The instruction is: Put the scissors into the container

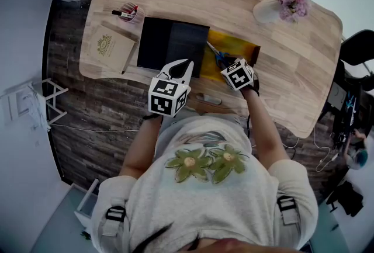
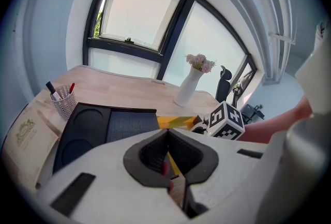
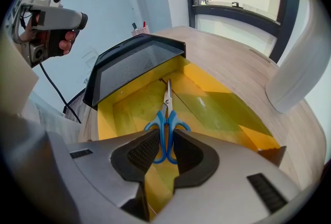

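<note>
Scissors point(image 3: 168, 114) with blue handles hang over the open yellow container point(image 3: 217, 109), blades pointing away from me. My right gripper point(image 3: 165, 153) is shut on the handles, which sit between its pads. In the head view the scissors point(image 1: 215, 54) lie over the left part of the yellow container point(image 1: 242, 47), with the right gripper point(image 1: 226, 63) just behind them. My left gripper point(image 1: 181, 66) hovers at the near edge of the black tray point(image 1: 172, 44). Its jaws meet at the tips in its own view point(image 2: 166, 135), with nothing held.
The black tray point(image 2: 93, 130) adjoins the container on the left. A mesh pen cup point(image 1: 128, 14) and a beige booklet point(image 1: 108, 47) sit at the table's left. A white vase of pink flowers point(image 1: 272, 9) stands behind the container. The table's front edge is close.
</note>
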